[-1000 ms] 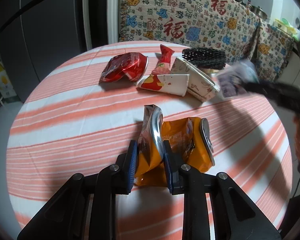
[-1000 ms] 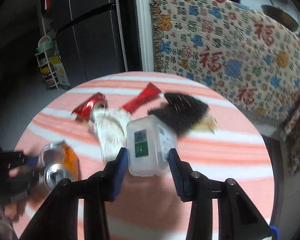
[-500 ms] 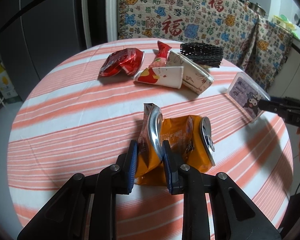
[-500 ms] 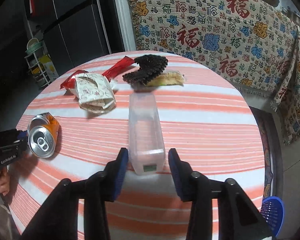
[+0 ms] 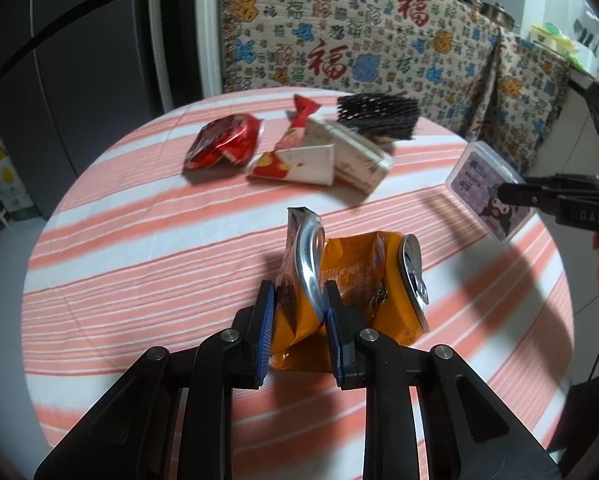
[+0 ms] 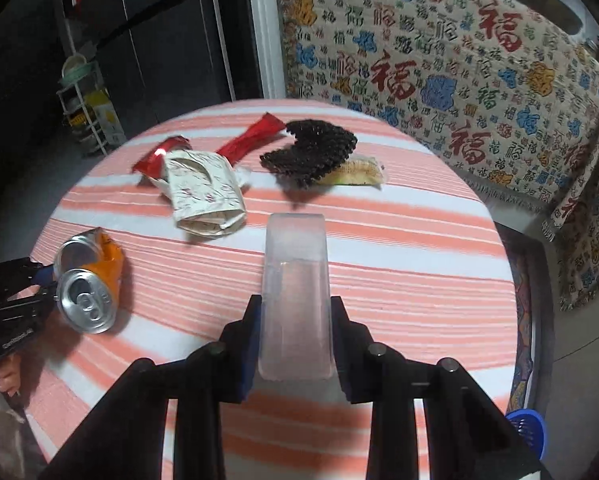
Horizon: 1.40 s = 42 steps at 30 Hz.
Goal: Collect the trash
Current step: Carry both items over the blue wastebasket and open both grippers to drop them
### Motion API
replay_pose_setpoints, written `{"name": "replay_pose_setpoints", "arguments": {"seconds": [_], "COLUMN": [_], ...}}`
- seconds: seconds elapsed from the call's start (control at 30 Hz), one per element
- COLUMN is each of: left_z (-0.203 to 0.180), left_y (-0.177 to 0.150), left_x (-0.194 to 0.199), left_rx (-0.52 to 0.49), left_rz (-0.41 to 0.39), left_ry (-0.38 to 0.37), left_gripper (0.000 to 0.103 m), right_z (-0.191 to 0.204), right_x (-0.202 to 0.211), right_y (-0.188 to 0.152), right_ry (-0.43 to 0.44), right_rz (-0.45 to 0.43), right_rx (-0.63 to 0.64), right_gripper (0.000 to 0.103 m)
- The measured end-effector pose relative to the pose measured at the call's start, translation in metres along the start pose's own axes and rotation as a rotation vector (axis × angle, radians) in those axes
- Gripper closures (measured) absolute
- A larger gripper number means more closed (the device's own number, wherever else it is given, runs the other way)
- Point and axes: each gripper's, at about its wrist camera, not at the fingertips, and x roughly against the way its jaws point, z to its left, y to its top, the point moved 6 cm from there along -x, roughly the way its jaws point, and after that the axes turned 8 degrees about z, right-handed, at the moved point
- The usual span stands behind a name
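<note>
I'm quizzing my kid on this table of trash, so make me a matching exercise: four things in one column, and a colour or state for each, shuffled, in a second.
Things:
1. crushed can
2. clear plastic box
3. paper cup
4. bristly brush

States:
A. black, lying on the table
B. orange, held in the left gripper
C. white and flattened
D. see-through, held in the right gripper

Pairs: 1-B, 2-D, 3-C, 4-A
</note>
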Motion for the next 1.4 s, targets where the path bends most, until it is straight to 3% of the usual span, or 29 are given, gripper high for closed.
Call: {"name": "replay_pose_setpoints", "arguments": {"seconds": [0.23, 0.6, 0.8, 1.07, 1.4], "left_z": [-0.044, -0.14, -0.208, -0.317, -0.436], "left_y": [0.01, 0.017, 0.02, 0.025, 0.015], "left_x": [0.01, 0.011, 0.016, 0.021, -0.001], "left_rx": [-0.056, -0.157, -0.219, -0.327, -0.455], "left_rz": [-0.022, -0.016, -0.009, -0.009, 0.025], "left_ry": [-0.052, -0.144, -0.233, -0.345, -0.416], "left_gripper": [0.08, 0.08, 0.08, 0.08, 0.08], "right_z": [-0.015, -0.068, -0.12, -0.219, -0.309], "right_x": [0.026, 0.067, 0.095, 0.138, 0.161], "right_y": [-0.023, -0.07, -0.105, -0.175, -0.253], "right_ry": [0.029, -0.005, -0.061, -0.182, -0.26], "right_rz": [-0.023, -0.059, -0.077, -0.083, -0.073], "right_rx": [-0.047, -0.132, -0.212, -0.38, -0.536], "right_gripper": [0.071, 0.071, 0.071, 0.071, 0.071]}}
